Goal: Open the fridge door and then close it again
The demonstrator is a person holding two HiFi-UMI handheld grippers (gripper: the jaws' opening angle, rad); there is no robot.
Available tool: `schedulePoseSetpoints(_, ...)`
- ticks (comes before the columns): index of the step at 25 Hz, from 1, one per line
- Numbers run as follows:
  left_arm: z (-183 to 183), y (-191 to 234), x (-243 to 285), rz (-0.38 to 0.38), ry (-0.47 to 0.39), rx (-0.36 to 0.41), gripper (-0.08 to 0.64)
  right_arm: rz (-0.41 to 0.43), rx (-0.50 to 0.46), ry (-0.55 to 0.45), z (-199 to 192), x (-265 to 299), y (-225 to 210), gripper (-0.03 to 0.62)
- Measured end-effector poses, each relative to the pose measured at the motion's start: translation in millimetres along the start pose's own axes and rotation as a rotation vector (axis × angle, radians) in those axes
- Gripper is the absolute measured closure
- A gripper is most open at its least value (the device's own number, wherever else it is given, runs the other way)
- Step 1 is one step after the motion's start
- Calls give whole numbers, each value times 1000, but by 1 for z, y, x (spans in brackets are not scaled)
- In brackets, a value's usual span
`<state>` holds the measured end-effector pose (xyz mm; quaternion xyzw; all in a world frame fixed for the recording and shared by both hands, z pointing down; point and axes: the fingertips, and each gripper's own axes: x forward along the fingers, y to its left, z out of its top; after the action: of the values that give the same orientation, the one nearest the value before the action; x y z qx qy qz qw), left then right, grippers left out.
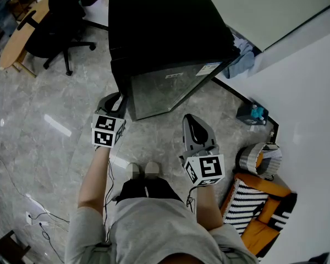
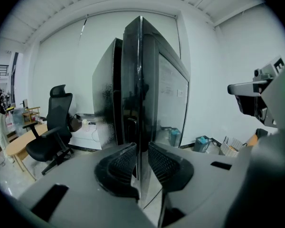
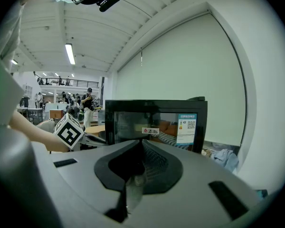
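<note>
A black fridge (image 1: 159, 32) with a glass door (image 1: 165, 89) stands in front of me on the marble floor. In the head view the door looks closed or nearly so. My left gripper (image 1: 114, 104) is at the door's left edge. In the left gripper view its jaws (image 2: 142, 151) straddle that upright door edge (image 2: 140, 80), with the pads close on both sides and no clear press. My right gripper (image 1: 193, 126) hangs free in front of the door, low and to the right. In the right gripper view it (image 3: 141, 146) is shut on nothing and points at the fridge front (image 3: 156, 122).
A black office chair (image 1: 60, 32) and a wooden desk (image 1: 19, 34) stand at the back left. A white wall (image 1: 308, 92) runs along the right, with a blue cloth (image 1: 245, 56), a small box (image 1: 252, 114), a basket (image 1: 258, 158) and an orange striped bag (image 1: 258, 202) at its foot. Cables (image 1: 38, 216) lie at the lower left.
</note>
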<state>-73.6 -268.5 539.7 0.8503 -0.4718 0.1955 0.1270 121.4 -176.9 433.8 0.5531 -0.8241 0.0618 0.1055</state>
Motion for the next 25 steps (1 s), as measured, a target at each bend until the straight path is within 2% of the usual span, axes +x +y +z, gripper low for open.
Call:
schedulePoseSetpoints(21,5,17,13,6,6,6,482,-4,4,6,-1,8,0,567)
schedulePoseSetpoints(25,4,17,7,32,12,5,482,8,2,0,2,9,3,568)
